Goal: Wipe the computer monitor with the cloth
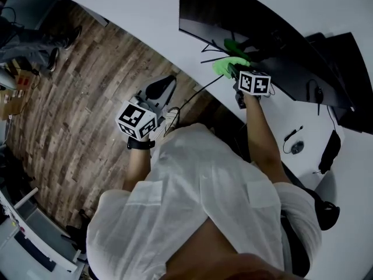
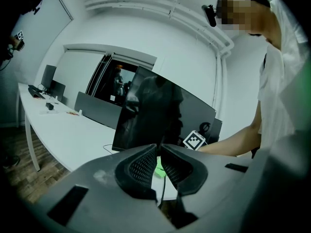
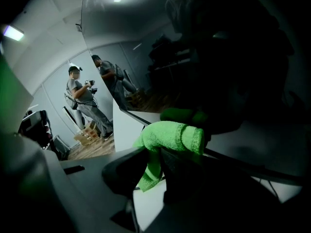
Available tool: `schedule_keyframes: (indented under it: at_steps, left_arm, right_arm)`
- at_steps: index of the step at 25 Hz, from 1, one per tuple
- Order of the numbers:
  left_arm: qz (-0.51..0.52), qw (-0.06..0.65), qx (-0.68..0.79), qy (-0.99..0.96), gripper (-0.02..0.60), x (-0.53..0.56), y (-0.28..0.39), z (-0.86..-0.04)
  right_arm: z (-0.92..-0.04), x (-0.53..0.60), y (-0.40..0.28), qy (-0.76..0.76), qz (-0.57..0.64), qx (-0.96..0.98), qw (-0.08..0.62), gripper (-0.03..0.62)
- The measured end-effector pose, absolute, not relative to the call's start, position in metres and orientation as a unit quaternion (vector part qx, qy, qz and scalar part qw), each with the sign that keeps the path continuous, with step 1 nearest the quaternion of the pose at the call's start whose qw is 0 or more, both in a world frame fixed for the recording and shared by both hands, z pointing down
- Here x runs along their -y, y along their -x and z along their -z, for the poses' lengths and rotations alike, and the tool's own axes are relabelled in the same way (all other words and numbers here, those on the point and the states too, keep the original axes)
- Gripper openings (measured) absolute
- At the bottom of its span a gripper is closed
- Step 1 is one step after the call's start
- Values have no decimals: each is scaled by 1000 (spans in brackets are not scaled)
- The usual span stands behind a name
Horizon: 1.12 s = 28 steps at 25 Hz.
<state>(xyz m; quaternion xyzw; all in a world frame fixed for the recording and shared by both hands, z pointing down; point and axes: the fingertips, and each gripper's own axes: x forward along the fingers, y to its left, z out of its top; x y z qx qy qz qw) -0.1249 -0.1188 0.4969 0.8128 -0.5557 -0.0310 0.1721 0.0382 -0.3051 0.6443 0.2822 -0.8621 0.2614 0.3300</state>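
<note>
Green microfibre, the cloth [image 3: 170, 136] is pinched between the jaws of the right gripper [image 3: 156, 152]. A rolled fold bulges above the tips and a loose tail hangs down between them. In the right gripper view the bundle sits at the centre, close against the lower edge of the dark, curved computer monitor [image 3: 218, 57]. Its glass fills the picture from twelve round to three o'clock. A green reflection lies in the glass at one o'clock from the cloth, just above it. Whether fabric actually touches glass I cannot tell.

In the head view the cloth [image 1: 224, 67] lies at one o'clock from the picture's centre, at the bottom edge of the computer monitor [image 1: 262, 34]. The right gripper's marker cube [image 1: 254, 83] is just beside it at four o'clock. The person's forearm [image 1: 265, 139] runs back from the cube toward six o'clock. The monitor stands on a white desk [image 1: 145, 10] that sweeps from eleven round to three o'clock.

The left gripper [image 1: 162, 87] is at eleven o'clock from the centre, over the wooden floor [image 1: 87, 86]. It is off the desk's edge and well apart from the screen. In the left gripper view its jaws are closed tip to tip with nothing clamped between them. It faces the monitor [image 2: 160, 110] at twelve o'clock, with the other gripper's cube just past its tips at one o'clock.
</note>
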Motion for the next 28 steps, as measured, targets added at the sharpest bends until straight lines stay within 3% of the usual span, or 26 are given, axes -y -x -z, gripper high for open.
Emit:
schedule_keyframes:
  at_steps: [14, 28]
  left_arm:
    - [19, 170, 562, -809, 32, 105, 215, -502]
    - [24, 147, 587, -796, 32, 74, 263, -482]
  right_arm:
    - [-650, 301, 93, -258, -295, 874, 288, 252]
    - [-636, 290, 193, -217, -264, 898, 277, 249]
